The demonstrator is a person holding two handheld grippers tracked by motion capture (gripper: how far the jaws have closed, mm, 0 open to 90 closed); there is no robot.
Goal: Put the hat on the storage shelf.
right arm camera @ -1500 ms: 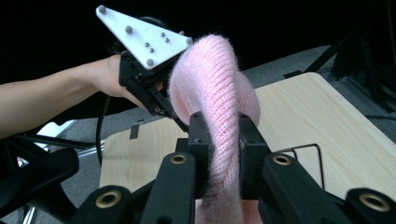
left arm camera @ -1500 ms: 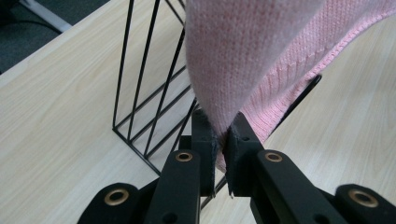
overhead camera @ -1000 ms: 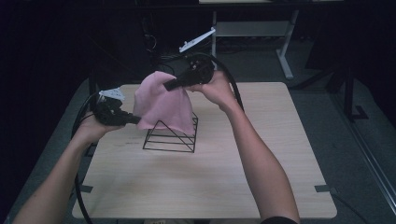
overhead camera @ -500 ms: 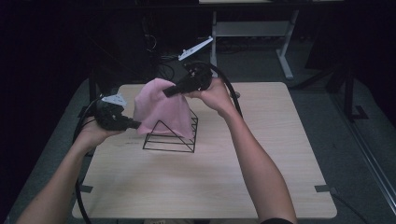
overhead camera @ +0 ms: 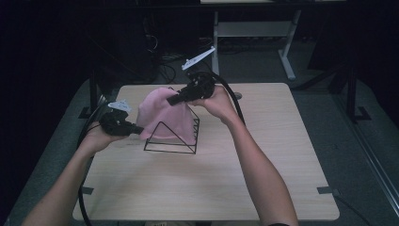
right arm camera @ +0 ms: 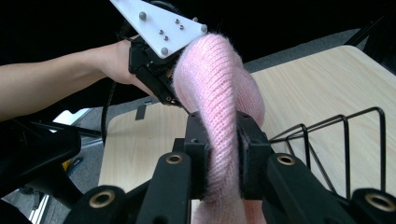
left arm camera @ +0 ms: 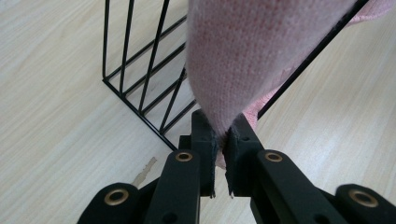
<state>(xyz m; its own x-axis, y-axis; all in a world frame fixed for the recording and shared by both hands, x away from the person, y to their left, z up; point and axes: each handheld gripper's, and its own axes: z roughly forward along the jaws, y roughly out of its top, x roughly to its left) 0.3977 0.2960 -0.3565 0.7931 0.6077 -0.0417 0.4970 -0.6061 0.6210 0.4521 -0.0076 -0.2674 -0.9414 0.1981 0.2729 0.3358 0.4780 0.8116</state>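
We see the left gripper (overhead camera: pixel 137 129) clamped on one edge of a pink knitted cloth (overhead camera: pixel 164 115); in the left gripper view its jaws are almost together, with a pinch of the knit (left arm camera: pixel 261 51) squeezed between the pads, and the rest of the cloth rises away above and beyond the jaws. The right gripper (overhead camera: pixel 173 100) grips the same cloth near its top; in the right gripper view a thick roll of pink knit (right arm camera: pixel 219 107) runs up between the two black jaws, which press on it from both sides.

The cloth hangs stretched between the two grippers and drapes over a black wire rack (overhead camera: pixel 171 139) of triangular section, which stands on the wooden table (overhead camera: pixel 263 188). Seen from the left gripper, the rack's bars (left arm camera: pixel 140 70) lie just ahead and to the left of the jaws, and one slanting bar crosses the cloth on the right. Seen from the right gripper, the rack (right arm camera: pixel 345 135) sits low to the right of the jaws, while the left gripper with its white plate (right arm camera: pixel 163 23) is just beyond the cloth, up and to the left.

We can read no brand, label or writing on the cloth, rack or grippers.
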